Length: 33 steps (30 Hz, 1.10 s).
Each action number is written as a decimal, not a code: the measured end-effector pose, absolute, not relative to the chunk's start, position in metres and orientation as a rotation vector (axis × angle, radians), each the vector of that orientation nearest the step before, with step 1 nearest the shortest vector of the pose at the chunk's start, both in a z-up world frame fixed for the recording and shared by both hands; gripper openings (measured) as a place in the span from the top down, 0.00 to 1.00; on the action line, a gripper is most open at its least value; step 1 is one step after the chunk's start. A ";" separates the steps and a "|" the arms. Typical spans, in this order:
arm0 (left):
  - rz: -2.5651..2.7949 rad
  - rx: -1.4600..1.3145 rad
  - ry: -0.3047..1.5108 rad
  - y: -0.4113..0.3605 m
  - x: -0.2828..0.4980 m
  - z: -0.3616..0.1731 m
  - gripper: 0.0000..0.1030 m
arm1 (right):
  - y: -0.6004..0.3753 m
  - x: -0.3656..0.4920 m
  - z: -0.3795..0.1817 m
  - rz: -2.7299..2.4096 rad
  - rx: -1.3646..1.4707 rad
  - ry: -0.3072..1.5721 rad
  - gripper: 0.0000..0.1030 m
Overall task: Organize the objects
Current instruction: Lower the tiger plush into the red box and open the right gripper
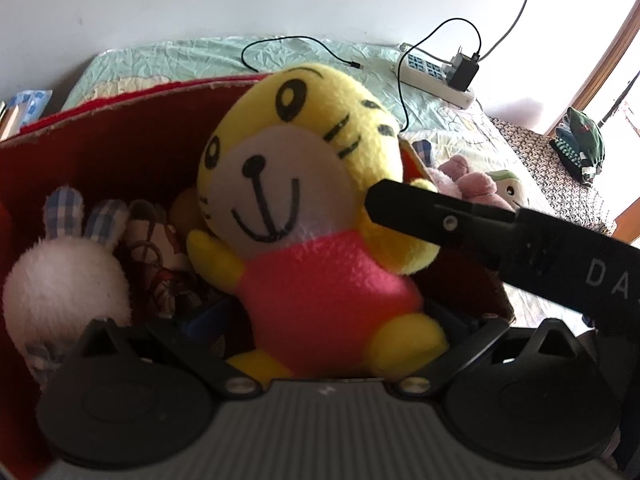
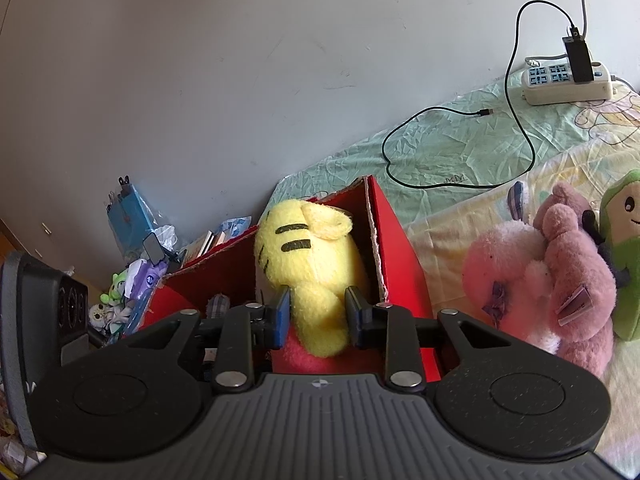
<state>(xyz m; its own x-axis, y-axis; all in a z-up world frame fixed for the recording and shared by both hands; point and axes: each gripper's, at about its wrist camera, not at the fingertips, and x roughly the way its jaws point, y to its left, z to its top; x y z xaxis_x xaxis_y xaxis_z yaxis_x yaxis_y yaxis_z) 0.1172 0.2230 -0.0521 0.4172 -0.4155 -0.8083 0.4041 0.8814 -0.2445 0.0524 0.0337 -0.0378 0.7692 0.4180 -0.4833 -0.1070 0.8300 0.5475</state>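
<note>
Fingers [image 2: 282,312] of the right gripper [image 2: 318,314] are closed partway onto the neck of the yellow tiger plush [image 2: 308,264], one pad on each side, holding it over the open red box [image 2: 394,248] at centre frame. In the left wrist view the tiger faces the camera at centre, and the left gripper [image 1: 320,360] shows only its linkages at the bottom edge; I cannot tell how wide its fingers stand or whether they touch the toy.

Going left to right in that view: one white rabbit plush [image 1: 60,276] with checked ears lies in the box at lower left, one patterned item sits beside it, then the tiger, then the right gripper's black body entering from the right.

The step in hand looks like dropping the tiger into the box. Next the toy should be lowered beside the rabbit and released. Right of the box on the bed [image 2: 460,148], three plush toys wait: one pale pink [image 2: 504,264], one mauve [image 2: 576,280], one green [image 2: 624,240]. One power strip [image 2: 568,82] lies at upper right.
</note>
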 end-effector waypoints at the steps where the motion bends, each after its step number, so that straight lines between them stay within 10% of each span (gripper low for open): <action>1: -0.512 -0.010 1.018 0.222 0.117 -0.052 0.01 | 0.033 0.052 -0.038 0.299 0.525 0.634 0.71; 33: -0.312 0.103 0.945 0.215 0.085 -0.021 0.01 | 0.020 0.015 -0.027 0.309 0.553 0.572 0.66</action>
<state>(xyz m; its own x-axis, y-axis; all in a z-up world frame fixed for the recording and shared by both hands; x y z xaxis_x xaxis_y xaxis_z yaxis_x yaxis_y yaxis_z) 0.0849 0.2147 -0.0205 0.5449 -0.2181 -0.8096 0.3073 0.9503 -0.0492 0.0150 0.0205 -0.0273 0.8013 0.4216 -0.4245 -0.1240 0.8112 0.5715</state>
